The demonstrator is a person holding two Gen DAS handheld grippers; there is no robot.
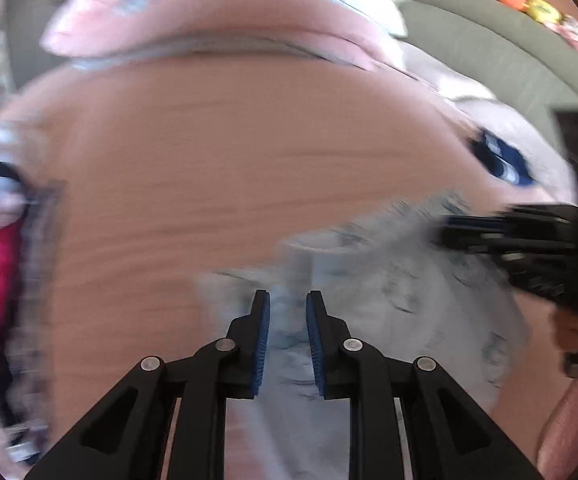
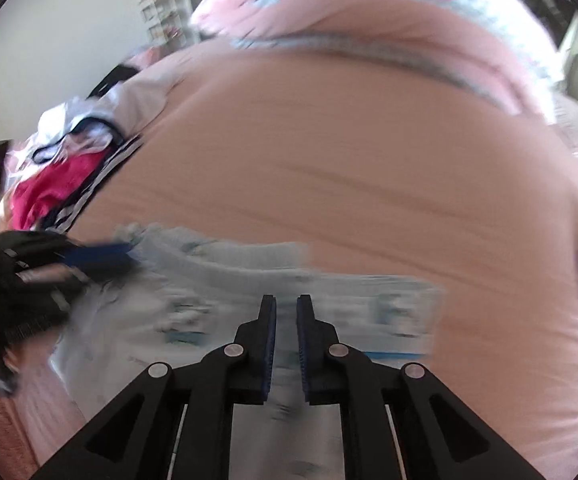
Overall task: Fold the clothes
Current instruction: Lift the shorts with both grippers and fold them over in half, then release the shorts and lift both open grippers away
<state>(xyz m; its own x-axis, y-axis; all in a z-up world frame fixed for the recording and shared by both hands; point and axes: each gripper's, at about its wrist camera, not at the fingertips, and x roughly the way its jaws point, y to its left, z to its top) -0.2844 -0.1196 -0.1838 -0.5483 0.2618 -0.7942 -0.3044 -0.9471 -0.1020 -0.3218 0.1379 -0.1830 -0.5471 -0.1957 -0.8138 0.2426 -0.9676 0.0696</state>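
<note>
A pale blue printed garment [image 1: 389, 280] lies bunched on the pink bed sheet [image 1: 209, 160]. My left gripper [image 1: 288, 300] is closed on a fold of it, and cloth fills the narrow gap between the blue pads. At the right of that view my right gripper [image 1: 449, 232] holds the garment's other edge. In the right wrist view the garment [image 2: 229, 280] spreads under my right gripper [image 2: 286, 304], whose pads stand almost together with cloth running up between them. My left gripper [image 2: 125, 254] comes in from the left, on the cloth's edge. Both views are motion-blurred.
A heap of clothes with a red piece [image 2: 57, 188] lies at the left of the bed. A rolled pink quilt [image 1: 209, 20] runs along the far side. A dark blue garment [image 1: 505, 160] lies to the right, and a grey seat [image 1: 489, 40] stands beyond it.
</note>
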